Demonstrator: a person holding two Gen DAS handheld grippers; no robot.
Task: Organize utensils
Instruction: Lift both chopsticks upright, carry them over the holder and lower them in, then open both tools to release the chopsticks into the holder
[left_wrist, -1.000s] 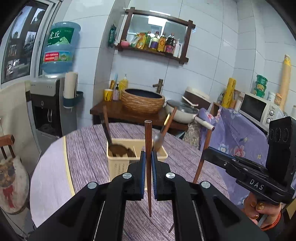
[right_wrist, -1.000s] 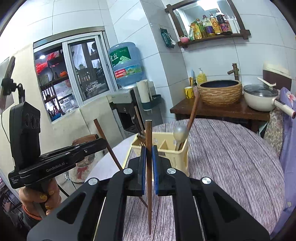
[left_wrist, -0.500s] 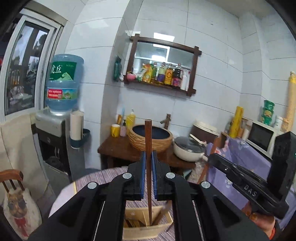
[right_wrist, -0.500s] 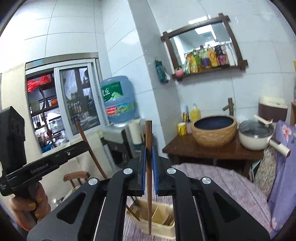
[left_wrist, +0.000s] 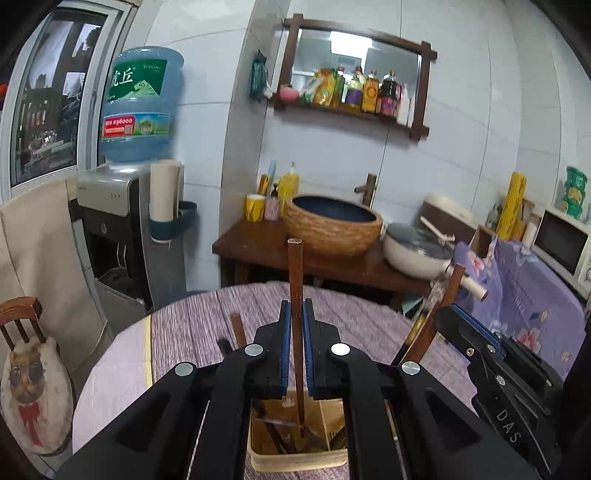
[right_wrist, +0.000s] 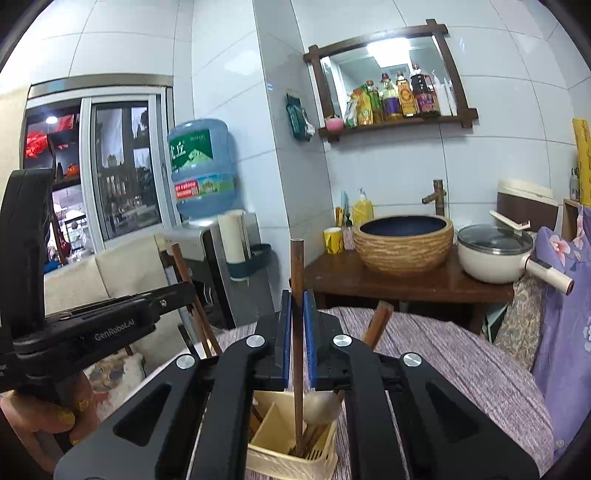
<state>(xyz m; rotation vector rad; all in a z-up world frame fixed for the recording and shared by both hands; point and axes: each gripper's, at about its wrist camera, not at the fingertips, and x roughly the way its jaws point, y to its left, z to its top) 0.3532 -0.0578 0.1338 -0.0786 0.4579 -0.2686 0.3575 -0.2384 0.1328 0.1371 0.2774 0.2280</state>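
Cream utensil holder (left_wrist: 295, 458) sits on the round table with purple striped cloth (left_wrist: 192, 332), right under both grippers; it is the landmark. Behind the holder, past the table edge: dark wooden side table (left_wrist: 332, 264) carrying a woven basin (left_wrist: 332, 225), a white lidded pot (left_wrist: 417, 251) and a yellow cup (left_wrist: 255, 208). Behind-left of the holder: water dispenser with blue bottle (left_wrist: 142, 107); wall shelf with bottles (left_wrist: 354, 92) above. Left of the holder, off the table: chair with cat cushion (left_wrist: 26, 391). Left gripper (left_wrist: 295, 347) has its blue pads pinched tight on 1 brown chopstick (left_wrist: 295, 314), upright, lower tip inside the holder among dark utensils. Right gripper (right_wrist: 297, 339) is likewise clamped on 1 upright chopstick (right_wrist: 296, 314), tip down in the holder's compartment beside a metal spoon (right_wrist: 321, 404), which crowds the slot. Other wooden handles stick up from the holder on both sides of each gripper, partly hidden by the black finger linkages. In the right wrist view the left gripper and the hand (right_wrist: 40, 413) holding it show left of the holder.
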